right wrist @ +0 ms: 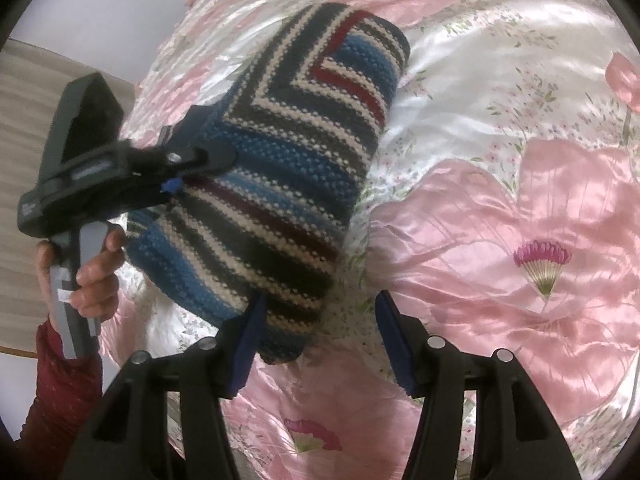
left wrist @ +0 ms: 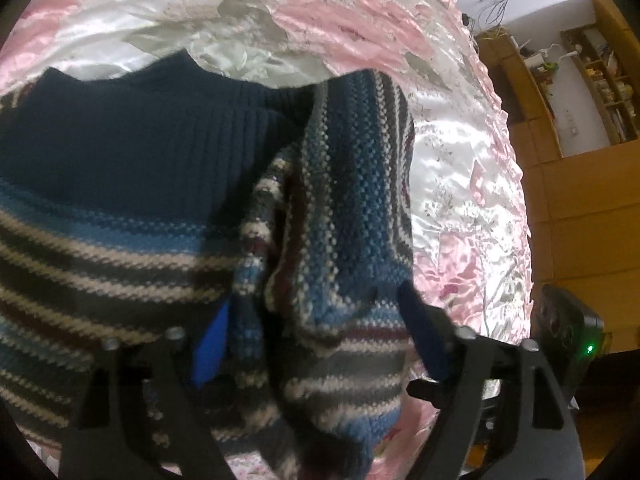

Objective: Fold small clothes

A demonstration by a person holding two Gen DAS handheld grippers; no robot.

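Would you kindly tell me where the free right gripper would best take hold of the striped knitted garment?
Probably the near lower corner of the striped knitted garment, coming from below along the bedspread. That folded edge sits just ahead of the right gripper, whose jaws stand open and empty, and opposite the left gripper clamped on the far edge.

Bed covered by shiny satin bedspread (right wrist: 500,216), pink and white, big pink flower print, small fan-shaped magenta motifs, wrinkled all over. Same bedspread (left wrist: 460,184) fills left wrist view, creased, glossy highlights. Wooden shelving unit (left wrist: 600,80) at far right, cubbies stuffed with small items, too blurry to name. Wooden floor (left wrist: 580,220) beside bed. White wall (right wrist: 100,12) upper left, beige wood-grain panel (right wrist: 24,128) below it.
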